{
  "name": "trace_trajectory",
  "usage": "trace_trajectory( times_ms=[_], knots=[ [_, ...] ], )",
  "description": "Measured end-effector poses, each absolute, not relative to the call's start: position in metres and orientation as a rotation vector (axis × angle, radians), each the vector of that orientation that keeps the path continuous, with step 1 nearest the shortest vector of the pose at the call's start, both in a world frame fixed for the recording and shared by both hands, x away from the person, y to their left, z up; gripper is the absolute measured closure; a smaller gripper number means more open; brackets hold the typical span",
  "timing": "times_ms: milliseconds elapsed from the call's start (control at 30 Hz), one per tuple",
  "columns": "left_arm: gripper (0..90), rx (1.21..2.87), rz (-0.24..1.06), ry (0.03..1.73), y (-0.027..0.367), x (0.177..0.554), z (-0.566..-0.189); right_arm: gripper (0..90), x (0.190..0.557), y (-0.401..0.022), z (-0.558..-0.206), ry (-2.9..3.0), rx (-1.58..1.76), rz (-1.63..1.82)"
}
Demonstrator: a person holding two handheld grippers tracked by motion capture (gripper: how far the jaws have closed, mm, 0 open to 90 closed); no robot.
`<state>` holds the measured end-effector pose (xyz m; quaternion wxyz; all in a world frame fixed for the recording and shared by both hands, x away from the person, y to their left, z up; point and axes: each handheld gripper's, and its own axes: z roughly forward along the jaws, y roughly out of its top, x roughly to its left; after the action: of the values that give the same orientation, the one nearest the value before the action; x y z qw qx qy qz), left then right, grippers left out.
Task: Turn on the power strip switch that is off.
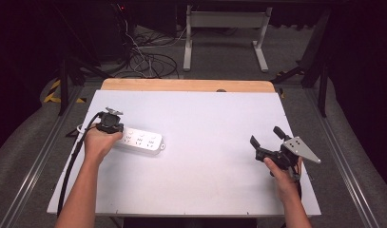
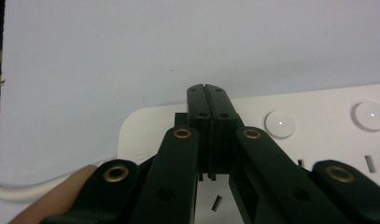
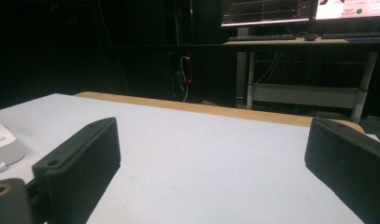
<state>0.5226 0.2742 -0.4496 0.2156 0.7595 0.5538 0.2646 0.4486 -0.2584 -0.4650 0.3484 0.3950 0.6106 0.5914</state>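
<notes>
Where the white tabletop (image 1: 205, 123) reaches its left part, a white power strip (image 1: 141, 141) lies flat, its long side running left to right and tilted a little. The left gripper (image 1: 116, 127) sits over the strip's left end, held by the person's left hand (image 1: 100, 142). In the left gripper view, its two black jaws are pressed together with nothing between them — their joined tips point down at the strip's top face (image 2: 318, 135), just left of a round white button (image 2: 280, 123). Whether the tips actually touch the plastic cannot be told. A second round button (image 2: 369, 115) sits farther along the strip, and a white cable (image 2: 19, 189) leaves the strip's near end beside a fingertip.

Well apart from the strip, the right gripper (image 1: 267, 137) is held near the tabletop's right edge by the right hand (image 1: 282, 173). Its jaws stand wide open and empty — in the right gripper view they frame bare tabletop, with the strip's end (image 3: 3, 144) far off at the left edge. A wooden strip (image 1: 186, 85) borders the tabletop's far side.
</notes>
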Motion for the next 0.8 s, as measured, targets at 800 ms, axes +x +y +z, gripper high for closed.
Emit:
trace_trajectory(
  times_ms=[800],
  knots=[
    [90.0, 2.099, 0.707, 1.552, 0.2739, 0.5232, -0.4504, 3.8, 0.4449, -0.2619, -0.4638, 1.565, 1.032, 1.526]
  ],
)
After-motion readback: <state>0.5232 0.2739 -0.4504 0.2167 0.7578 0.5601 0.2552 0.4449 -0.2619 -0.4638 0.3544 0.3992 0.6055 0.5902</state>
